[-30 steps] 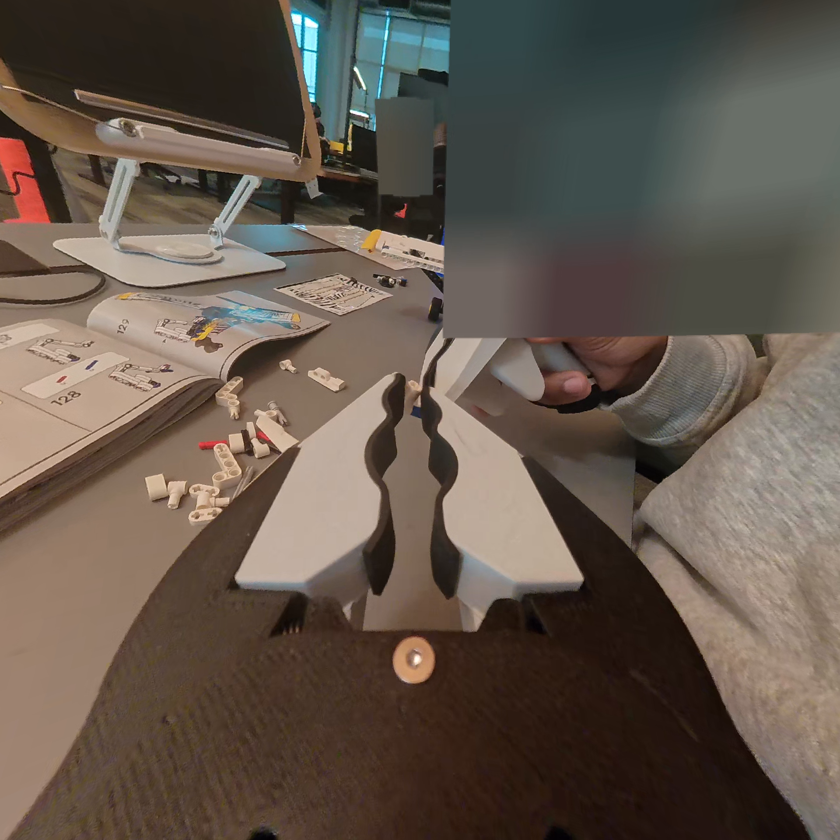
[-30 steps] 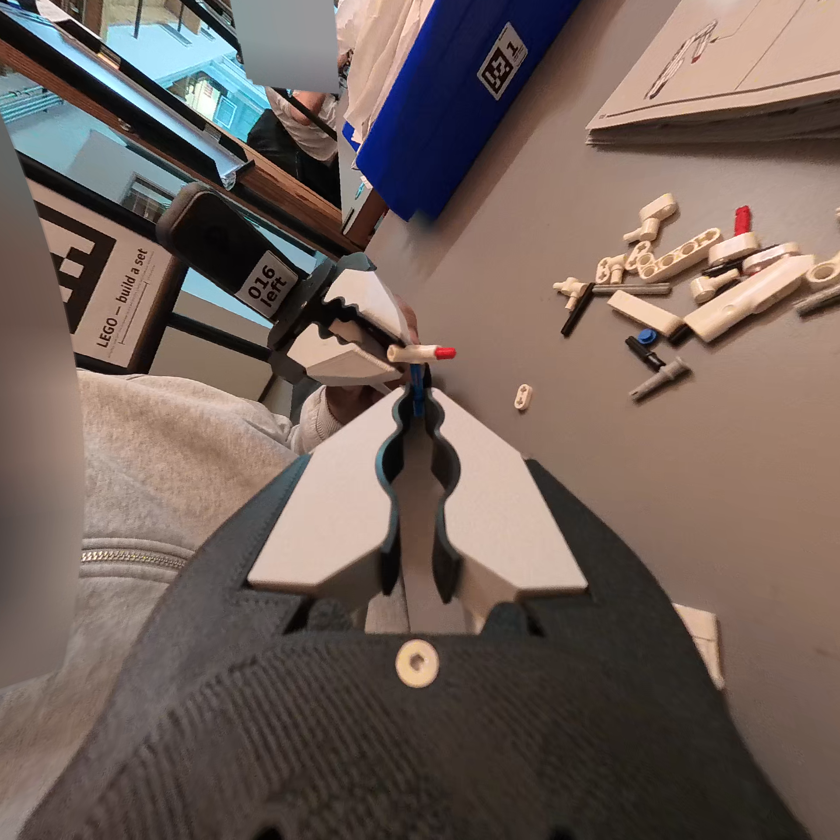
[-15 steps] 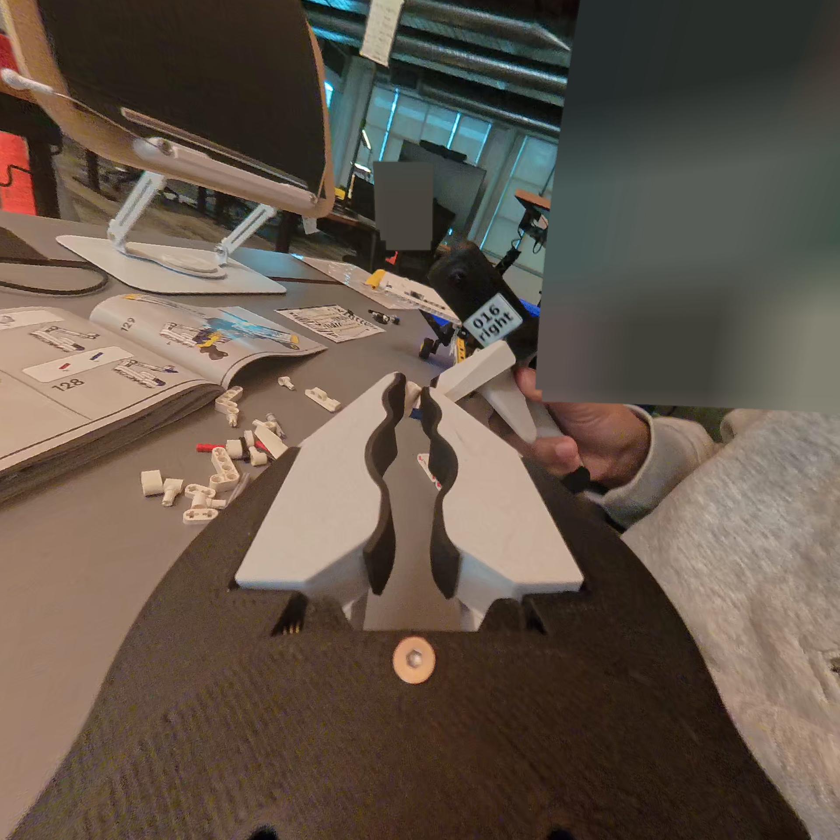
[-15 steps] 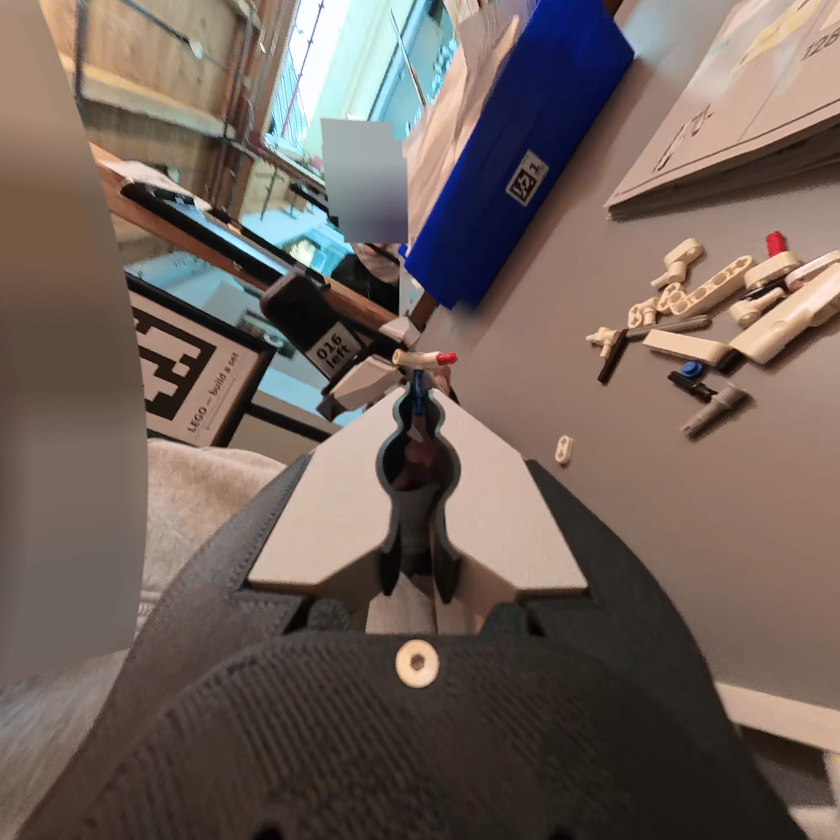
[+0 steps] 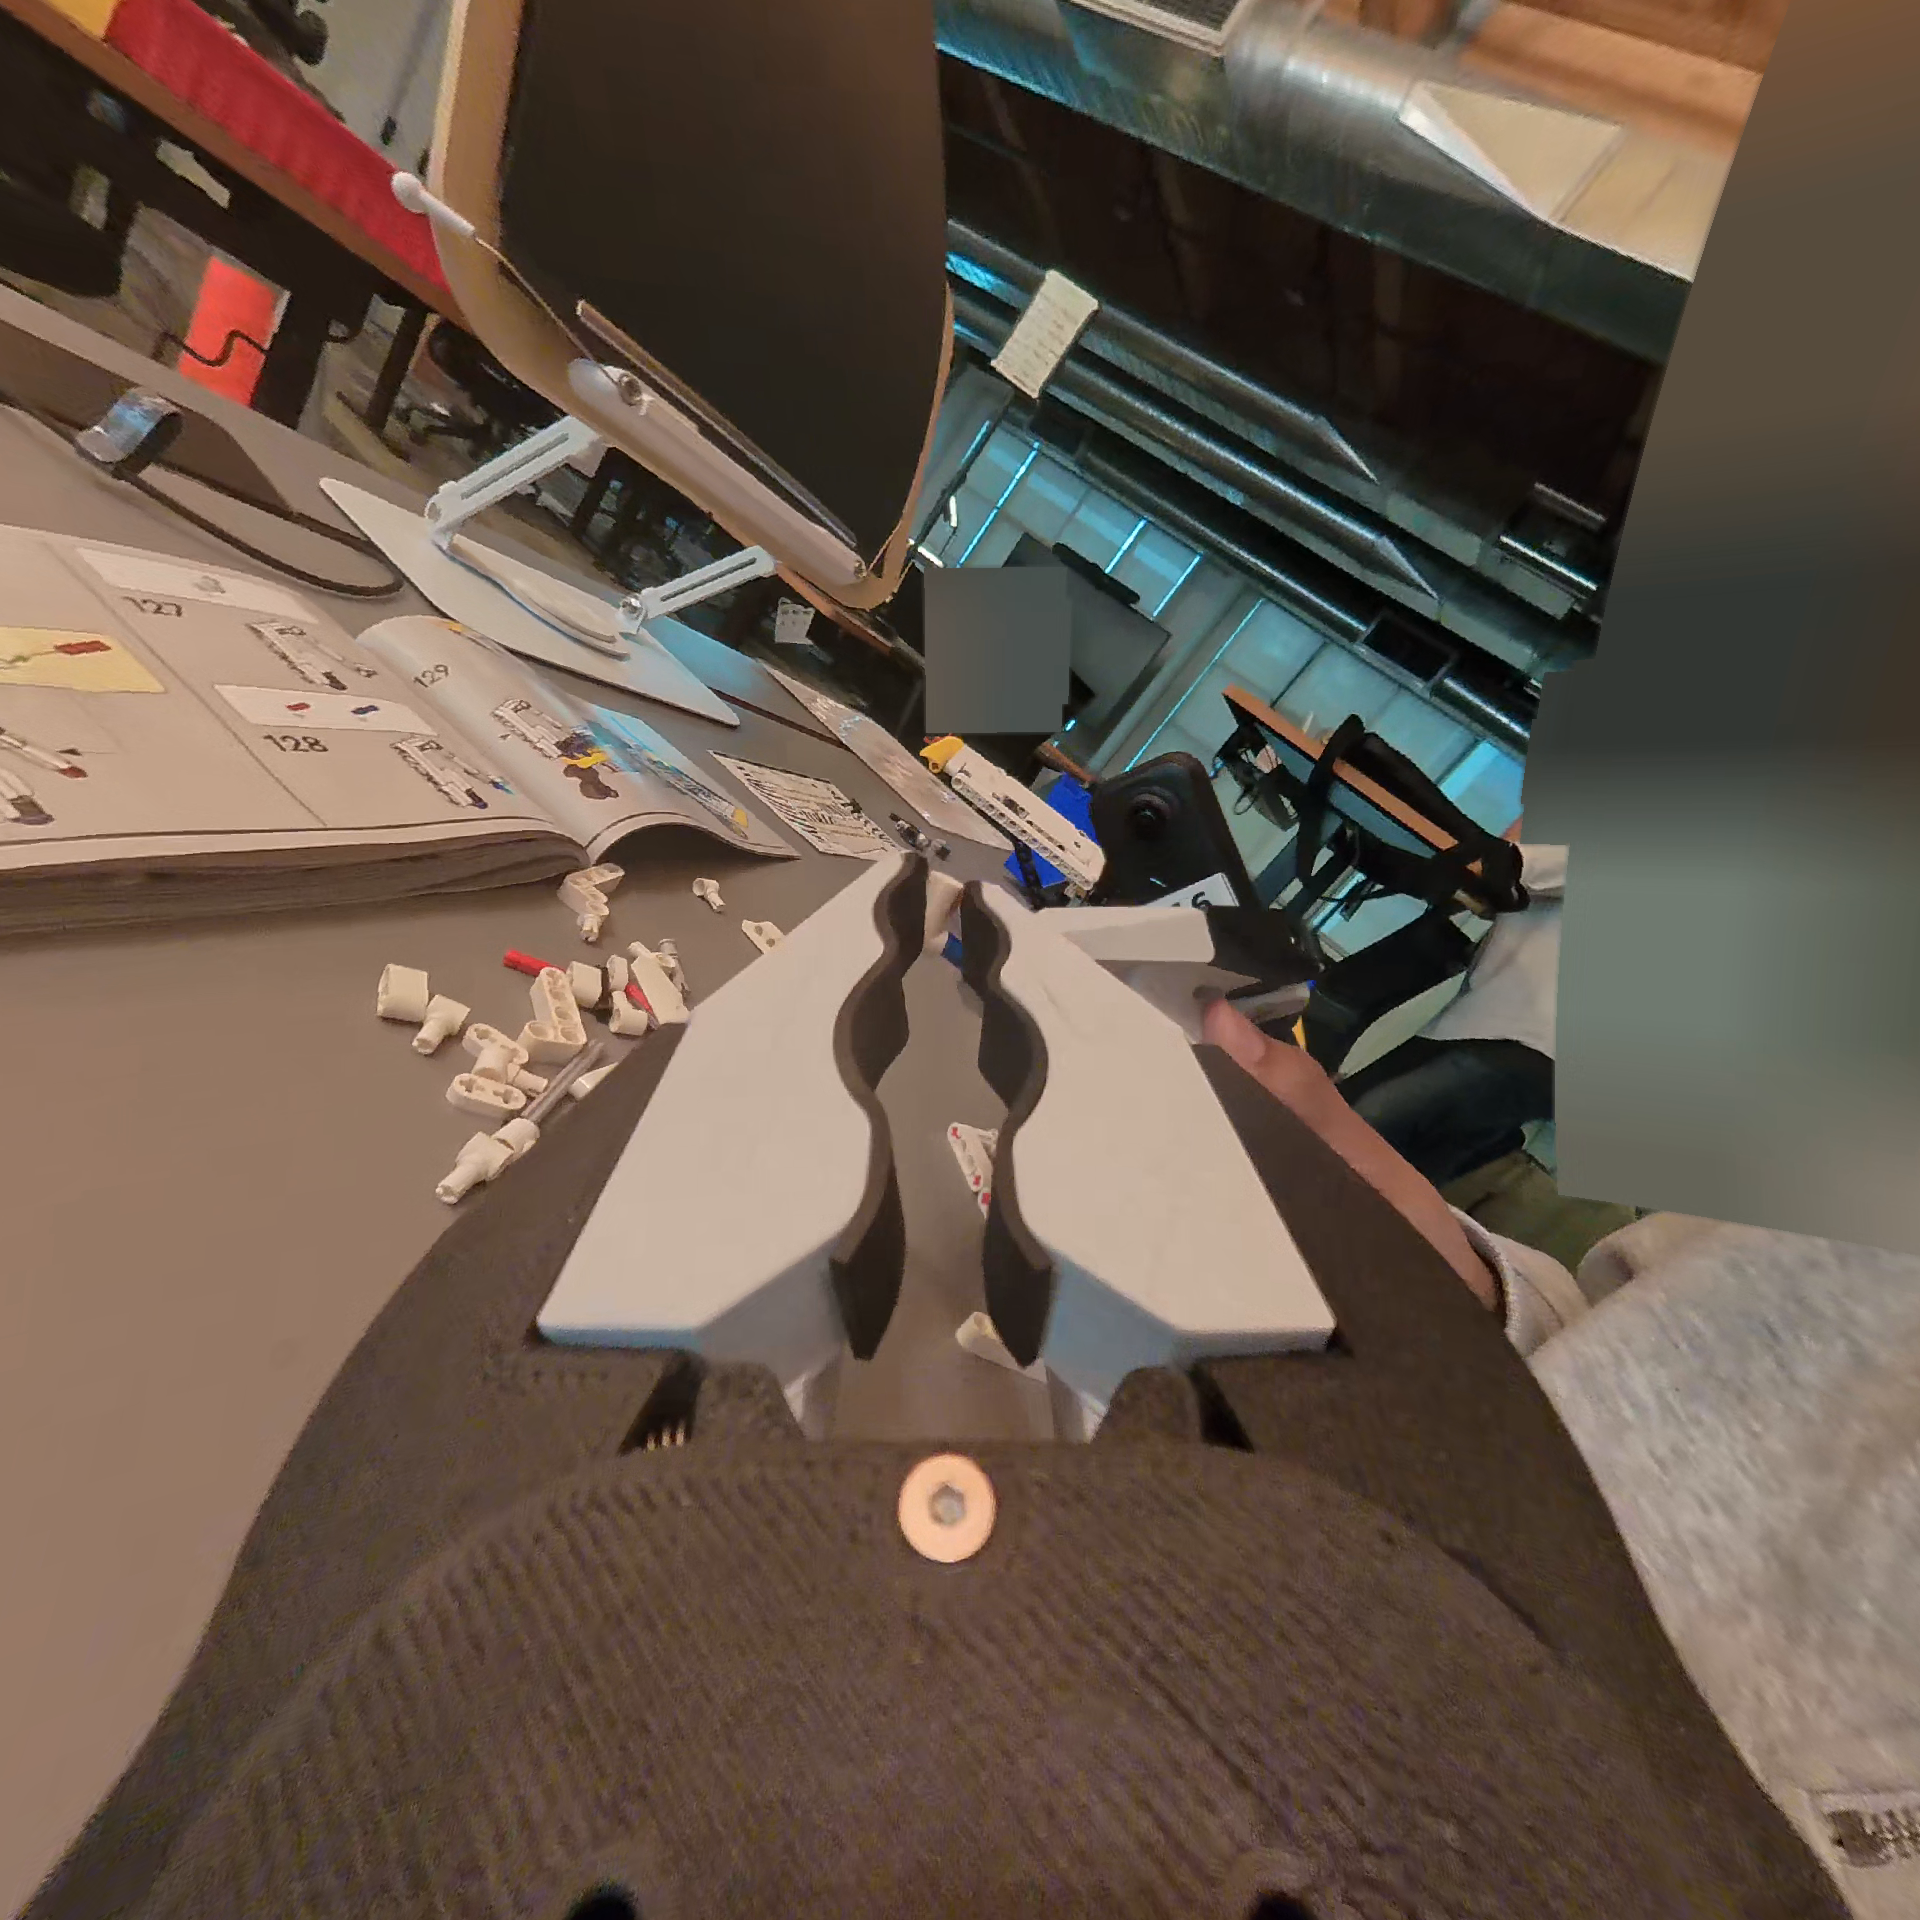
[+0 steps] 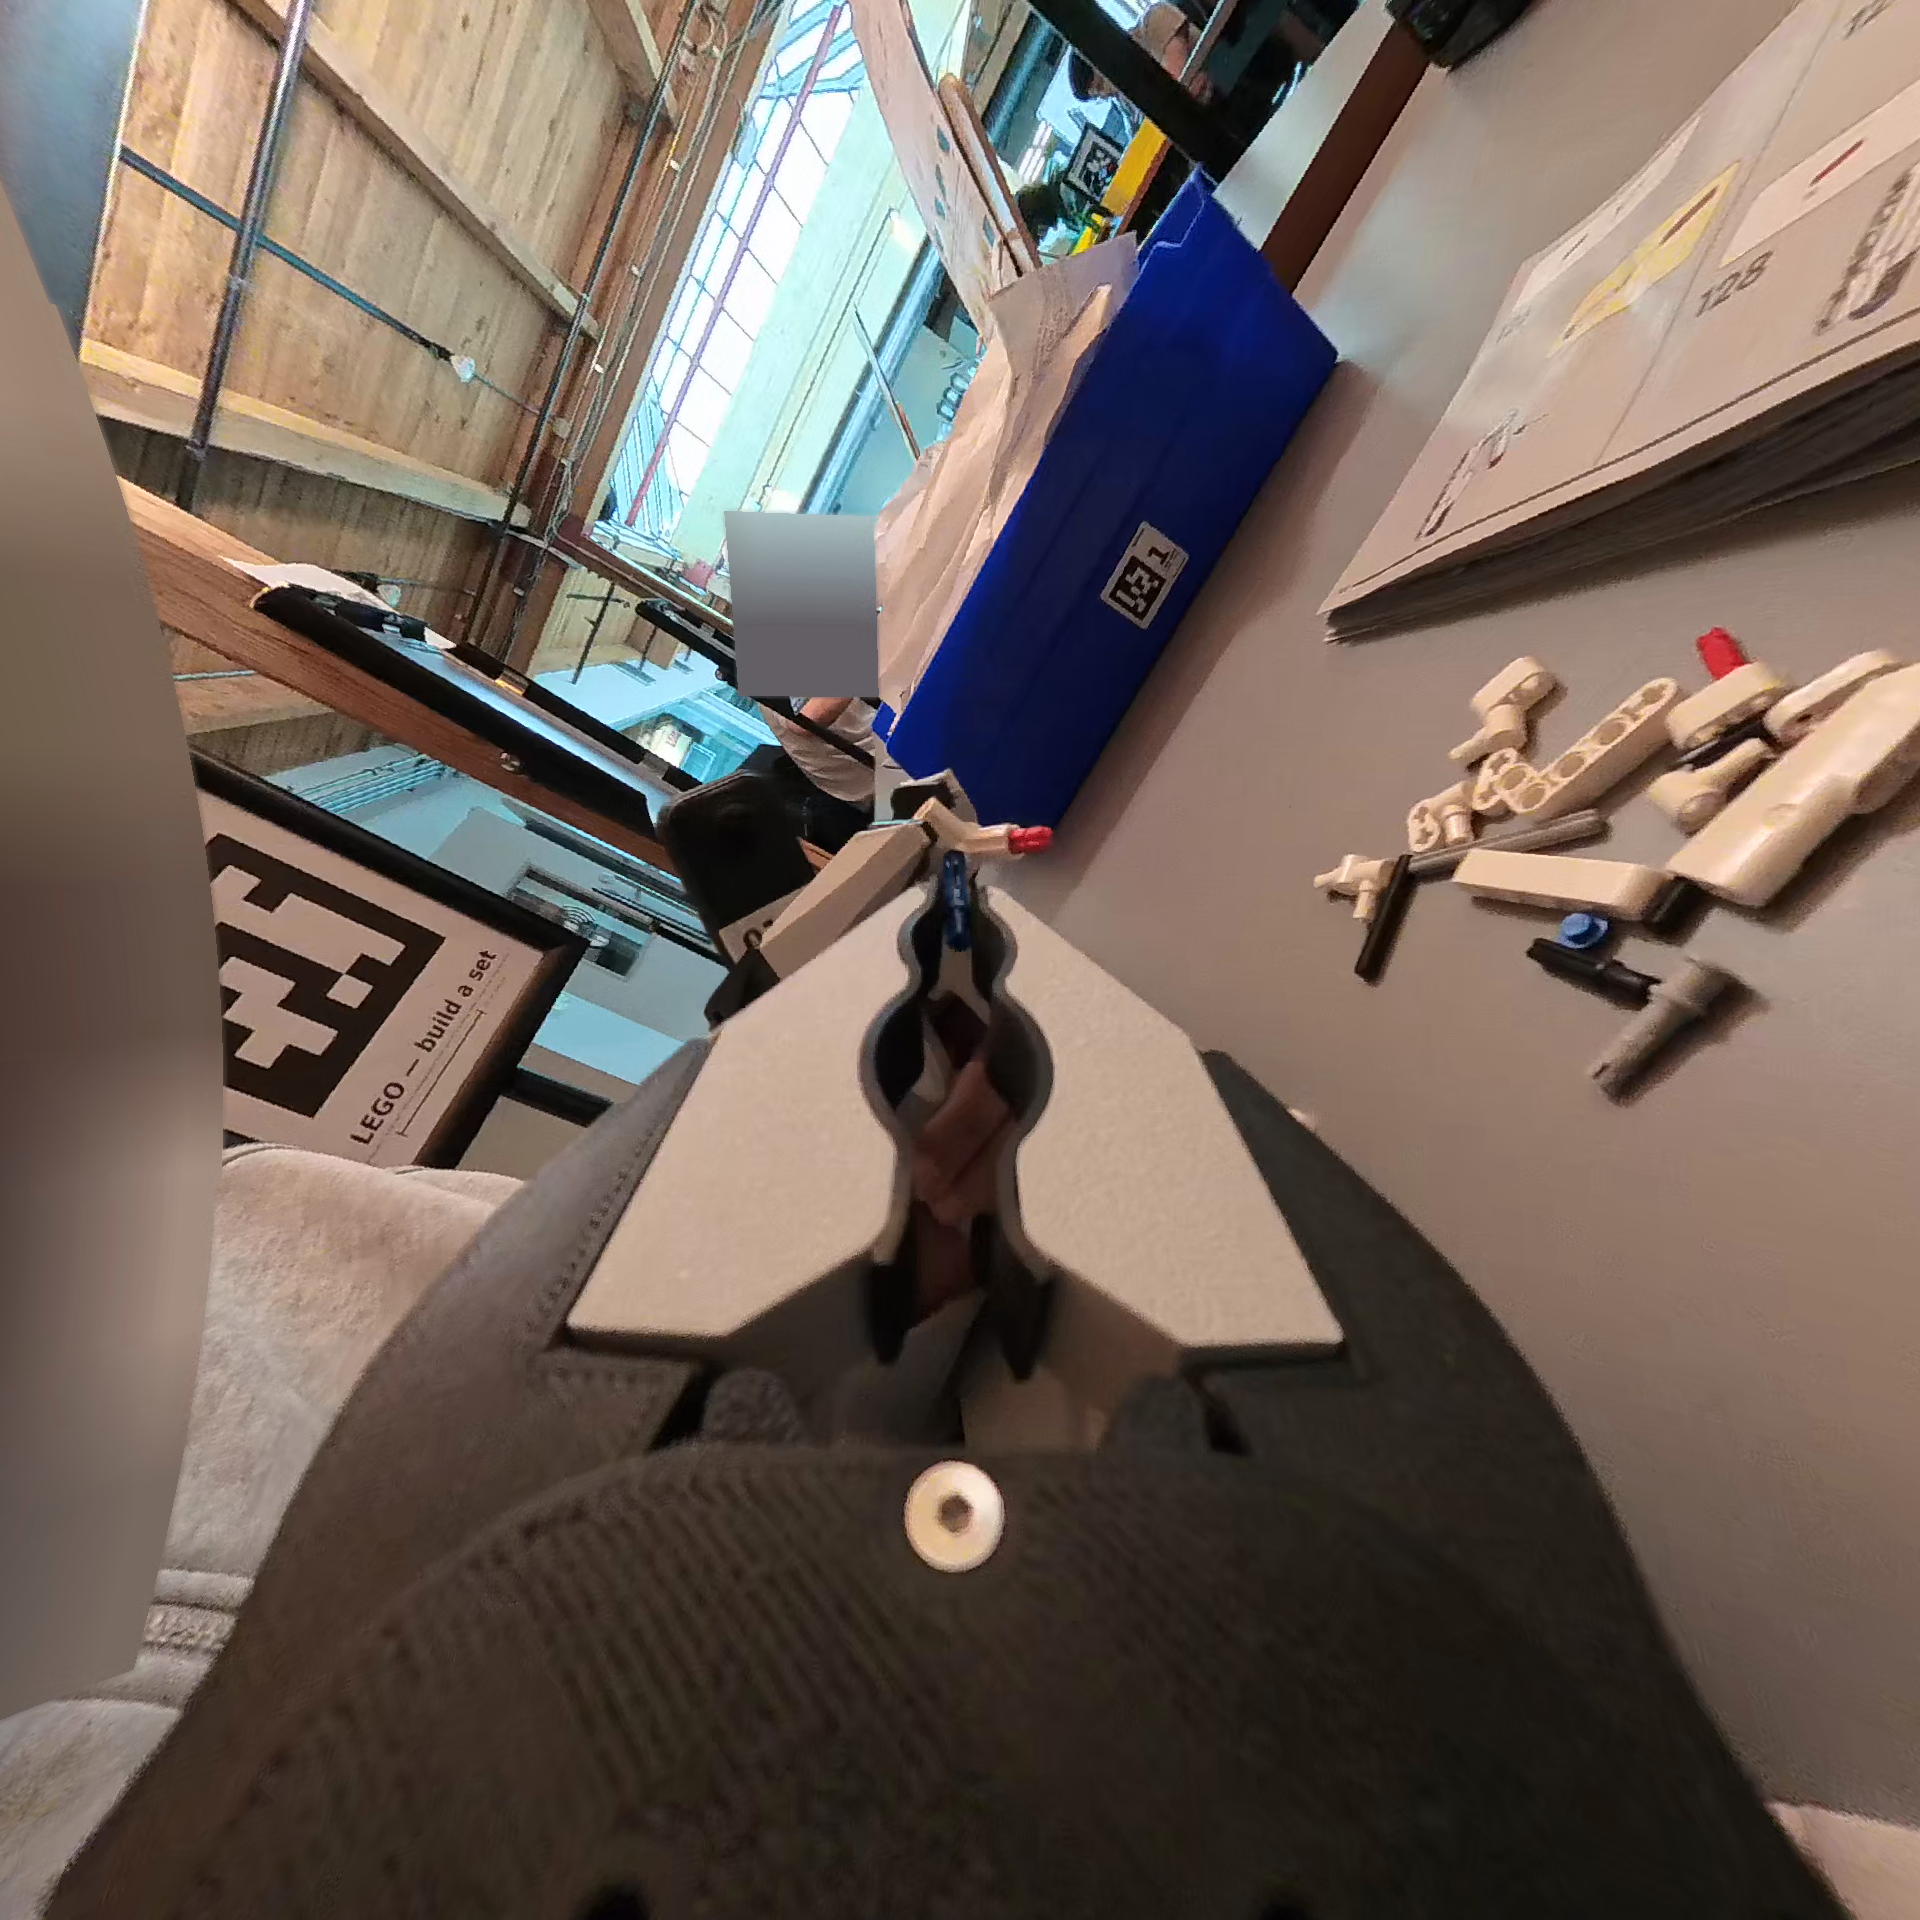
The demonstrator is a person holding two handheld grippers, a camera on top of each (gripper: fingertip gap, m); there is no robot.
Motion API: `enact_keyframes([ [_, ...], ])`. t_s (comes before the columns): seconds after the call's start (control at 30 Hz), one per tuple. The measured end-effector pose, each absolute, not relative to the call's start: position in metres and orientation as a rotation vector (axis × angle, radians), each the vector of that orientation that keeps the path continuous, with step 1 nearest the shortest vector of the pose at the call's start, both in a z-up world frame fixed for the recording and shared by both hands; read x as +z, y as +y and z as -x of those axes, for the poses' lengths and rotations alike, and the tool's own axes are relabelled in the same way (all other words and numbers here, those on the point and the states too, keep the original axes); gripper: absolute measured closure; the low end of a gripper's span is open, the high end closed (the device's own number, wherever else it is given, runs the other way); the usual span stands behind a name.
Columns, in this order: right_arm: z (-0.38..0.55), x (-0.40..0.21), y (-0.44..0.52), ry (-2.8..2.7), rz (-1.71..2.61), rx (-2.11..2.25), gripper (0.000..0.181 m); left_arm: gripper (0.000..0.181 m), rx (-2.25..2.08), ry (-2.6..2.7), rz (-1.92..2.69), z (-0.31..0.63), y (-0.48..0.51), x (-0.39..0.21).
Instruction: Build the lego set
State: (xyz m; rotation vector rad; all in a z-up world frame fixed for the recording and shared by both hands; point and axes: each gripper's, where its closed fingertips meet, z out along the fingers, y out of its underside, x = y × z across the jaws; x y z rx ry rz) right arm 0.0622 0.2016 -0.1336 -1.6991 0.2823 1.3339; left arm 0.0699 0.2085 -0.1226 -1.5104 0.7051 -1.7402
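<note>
My left gripper is shut on a small white connector at its fingertips. In the right wrist view this connector carries a red pin at its end, held by the left gripper. My right gripper is shut on a small blue pin. The blue pin points up at the white connector from just below; I cannot tell if they touch. The right gripper also shows in the left wrist view, just right of my left fingertips. Both are held above the grey table.
Loose white lego parts lie on the table, also in the right wrist view. An open instruction booklet lies behind them. A tablet stand, a partly built model and a blue bin stand farther off.
Both grippers have risen and tilted upward, away from the table. They stay close together, each still holding its piece, with the blue pin just under the white connector.
</note>
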Motion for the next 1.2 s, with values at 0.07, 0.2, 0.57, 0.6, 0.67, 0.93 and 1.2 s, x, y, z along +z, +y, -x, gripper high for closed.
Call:
enact_keyframes([
  [0.07,-0.062,-0.135,0.203,0.305,1.691,1.355,0.178,0.175,-1.706,0.71,1.515,-0.07,0.209,-0.124],
  [0.2,-0.061,-0.134,0.204,0.342,1.66,1.393,0.178,0.175,-1.602,0.736,1.498,-0.07,0.209,-0.122],
  [0.57,-0.062,-0.13,0.205,0.352,1.617,1.367,0.178,0.176,-1.676,0.678,1.484,-0.069,0.207,-0.119],
  [0.6,-0.063,-0.13,0.205,0.349,1.62,1.356,0.178,0.176,-1.691,0.674,1.486,-0.069,0.207,-0.119],
  [0.67,-0.063,-0.13,0.204,0.333,1.624,1.335,0.178,0.175,-1.744,0.642,1.484,-0.069,0.207,-0.118],
  [0.93,-0.066,-0.134,0.202,0.242,1.694,1.155,0.178,0.175,-1.936,0.559,1.53,-0.072,0.209,-0.124],
  [1.2,-0.087,-0.148,0.198,0.242,1.771,1.023,0.178,0.175,-2.041,0.607,1.63,-0.082,0.2,-0.136],
])
